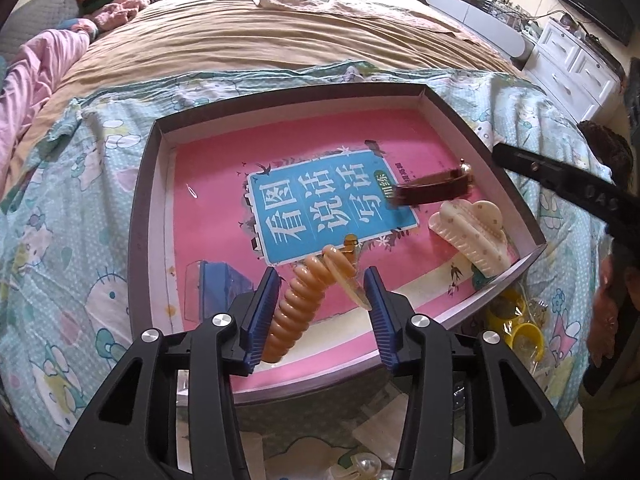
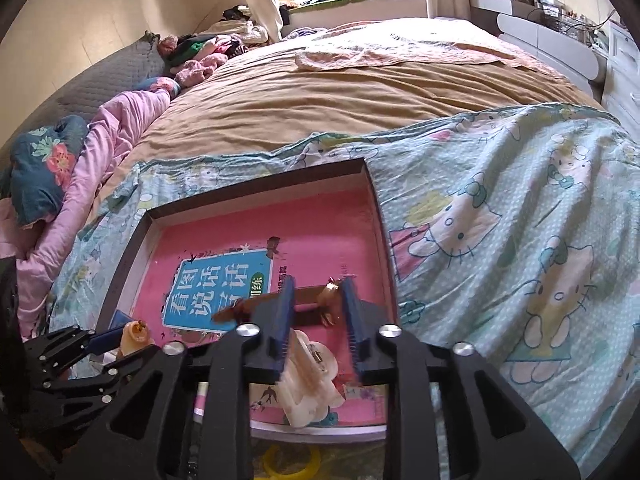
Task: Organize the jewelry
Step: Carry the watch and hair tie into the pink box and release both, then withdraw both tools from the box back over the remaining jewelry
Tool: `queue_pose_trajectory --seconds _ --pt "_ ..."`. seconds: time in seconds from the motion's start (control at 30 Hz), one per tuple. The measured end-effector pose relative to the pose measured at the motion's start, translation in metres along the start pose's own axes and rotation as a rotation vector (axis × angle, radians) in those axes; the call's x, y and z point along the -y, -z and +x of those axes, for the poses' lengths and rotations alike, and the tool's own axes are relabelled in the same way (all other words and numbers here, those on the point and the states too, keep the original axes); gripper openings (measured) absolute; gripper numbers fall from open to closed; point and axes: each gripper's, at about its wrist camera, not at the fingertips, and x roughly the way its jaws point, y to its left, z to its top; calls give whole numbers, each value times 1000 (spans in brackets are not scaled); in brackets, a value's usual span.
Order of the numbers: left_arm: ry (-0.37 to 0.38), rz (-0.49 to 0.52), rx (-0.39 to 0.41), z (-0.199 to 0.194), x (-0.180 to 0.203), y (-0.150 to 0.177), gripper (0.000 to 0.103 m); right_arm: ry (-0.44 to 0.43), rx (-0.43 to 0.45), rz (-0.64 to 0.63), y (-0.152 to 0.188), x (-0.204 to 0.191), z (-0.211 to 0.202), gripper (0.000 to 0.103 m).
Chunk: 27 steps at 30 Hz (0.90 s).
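Both tools angled down over tray (image 1: 148, 184), open.

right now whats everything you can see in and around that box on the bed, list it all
shallow box: one, dark outside and white inside, on the cartoon-cat sheet
pink book: one, blue title panel, flat on the box floor
spiral hair tie: one, amber, in the box between the left claw's pads
cream claw clip: one, dotted, near the box's right wall
brown strap: one, gold fitting, in the box between the right claw's pads, blurred
yellow rings: count unclear, outside the box's near right corner
cartoon-cat sheet: one, pale blue, over the tan bedspread
tan bedspread: one, across the bed
left claw: black, blue pads, apart
right claw: black, blue pads, apart
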Motion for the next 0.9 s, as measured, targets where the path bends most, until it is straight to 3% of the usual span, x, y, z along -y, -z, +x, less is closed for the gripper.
queue_pose_trajectory --seconds 0.17,0.23,0.3,0.47,0.67,0.9 --pt "7 1 7 -2 2 0 43 5 26 4 0 2 -19 49" --pt "3 2 17 -6 3 0 58 4 39 2 0 2 -28 59" --pt "4 2 28 -10 3 -1 59 11 69 -2 1 2 -40 75" --pt "17 -16 51 -26 1 -3 61 7 113 -1 -1 1 -63 85" --pt "8 -23 109 -58 3 -7 86 -8 157 -8 -3 -4 -85 89" --pt "2 -51 166 -93 -3 -6 93 -40 223 -18 -3 -14 -117 96"
